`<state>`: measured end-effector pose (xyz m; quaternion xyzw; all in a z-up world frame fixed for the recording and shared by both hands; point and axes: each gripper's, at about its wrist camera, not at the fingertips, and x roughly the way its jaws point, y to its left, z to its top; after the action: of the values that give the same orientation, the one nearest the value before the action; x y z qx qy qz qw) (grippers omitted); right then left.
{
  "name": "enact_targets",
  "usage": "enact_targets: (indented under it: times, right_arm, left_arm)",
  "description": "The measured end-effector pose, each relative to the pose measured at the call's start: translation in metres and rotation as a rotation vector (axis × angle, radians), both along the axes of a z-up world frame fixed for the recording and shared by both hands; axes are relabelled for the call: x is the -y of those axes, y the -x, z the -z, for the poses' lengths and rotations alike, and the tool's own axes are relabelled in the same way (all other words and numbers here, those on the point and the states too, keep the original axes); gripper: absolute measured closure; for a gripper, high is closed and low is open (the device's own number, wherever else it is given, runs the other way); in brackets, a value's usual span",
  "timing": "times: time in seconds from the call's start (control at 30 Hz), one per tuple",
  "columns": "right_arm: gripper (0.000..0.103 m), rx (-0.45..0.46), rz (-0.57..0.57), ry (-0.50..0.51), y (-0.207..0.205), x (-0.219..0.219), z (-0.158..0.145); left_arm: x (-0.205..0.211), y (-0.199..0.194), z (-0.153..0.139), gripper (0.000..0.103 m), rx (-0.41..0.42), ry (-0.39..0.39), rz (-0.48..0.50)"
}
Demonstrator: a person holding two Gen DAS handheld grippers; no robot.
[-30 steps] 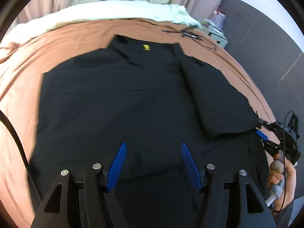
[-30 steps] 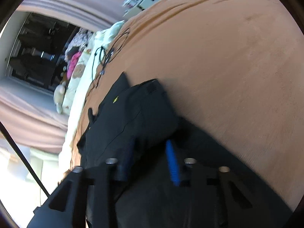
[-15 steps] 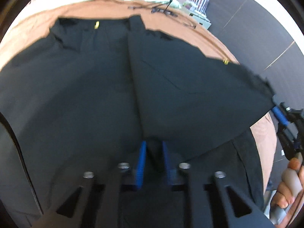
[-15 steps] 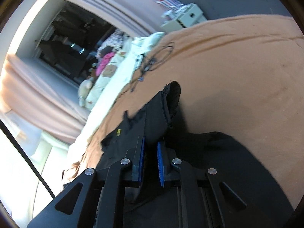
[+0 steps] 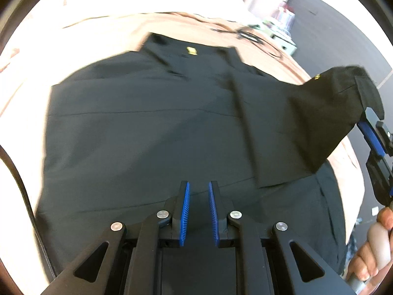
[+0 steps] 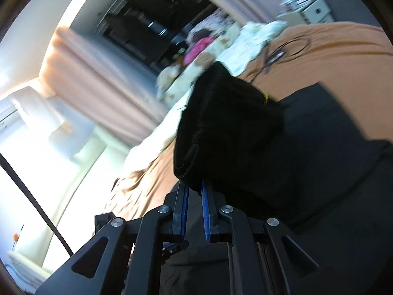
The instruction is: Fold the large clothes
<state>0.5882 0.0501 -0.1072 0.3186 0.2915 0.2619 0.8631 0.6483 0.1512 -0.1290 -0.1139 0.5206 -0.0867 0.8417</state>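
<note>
Here the black garment (image 5: 147, 135) lies spread flat over the brown bed cover (image 5: 103, 32) and fills the middle of the left wrist view; a small yellow label (image 5: 191, 50) sits near its collar in the upper middle of the frame. The left tongs (image 5: 198, 205) are at the lower centre, their blue pads (image 5: 186, 211) with a narrow gap between them, and dark cloth lies in this gap (whether they really pinch it I cannot tell). At the right edge of the same view the right tongs (image 5: 371, 127) hold one part of the garment lifted above the bed, and a hand (image 5: 373, 253) grips their handle in the lower right corner.

In the right wrist view the right tongs (image 6: 194, 196) are clamped on a bunched fold of the black garment (image 6: 233, 127), which rises from the pads toward the centre of the frame. Black cables (image 6: 282, 51) lie on the bed cover (image 6: 343, 49) in the upper right. Pink curtains (image 6: 93, 73) hang at the left, blurred.
</note>
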Motion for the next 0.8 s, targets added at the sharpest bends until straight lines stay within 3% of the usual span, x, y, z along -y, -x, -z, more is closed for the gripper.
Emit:
enact_targets:
  times: [0.1, 0.23, 0.33, 0.43, 0.47, 0.5, 0.57, 0.63, 0.8]
  right_arm:
    - [0.096, -0.012, -0.066, -0.003, 0.016, -0.015, 0.004]
    - [0.096, -0.037, -0.137, -0.003, 0.001, -0.043, 0.009]
    - [0.095, -0.114, -0.217, -0.051, -0.014, -0.066, 0.022]
    - [0.093, -0.175, -0.301, 0.025, -0.024, -0.096, 0.025]
    - [0.082, -0.193, -0.322, 0.047, -0.024, -0.102, 0.026]
    - [0.060, -0.203, -0.344, 0.051, -0.027, -0.105, 0.027]
    - [0.030, -0.198, -0.339, 0.038, -0.033, -0.096, 0.025]
    - [0.029, -0.204, -0.312, 0.023, -0.038, -0.076, 0.026]
    - [0.029, -0.262, -0.194, 0.044, -0.039, -0.011, 0.035]
  left_arm:
    - [-0.031, 0.016, -0.009, 0.086, -0.001, -0.028, -0.045]
    - [-0.074, 0.042, -0.018, 0.086, -0.011, -0.067, -0.108]
    - [-0.102, 0.060, -0.023, 0.086, -0.020, -0.091, -0.150]
    - [-0.127, 0.075, -0.026, 0.085, -0.033, -0.112, -0.191]
    - [-0.135, 0.080, -0.027, 0.084, -0.037, -0.124, -0.204]
    - [-0.140, 0.083, -0.028, 0.077, -0.039, -0.134, -0.213]
    - [-0.150, 0.091, -0.032, 0.059, -0.034, -0.153, -0.234]
    - [-0.155, 0.096, -0.037, 0.037, -0.015, -0.155, -0.246]
    - [-0.152, 0.096, -0.040, 0.035, 0.006, -0.123, -0.244]
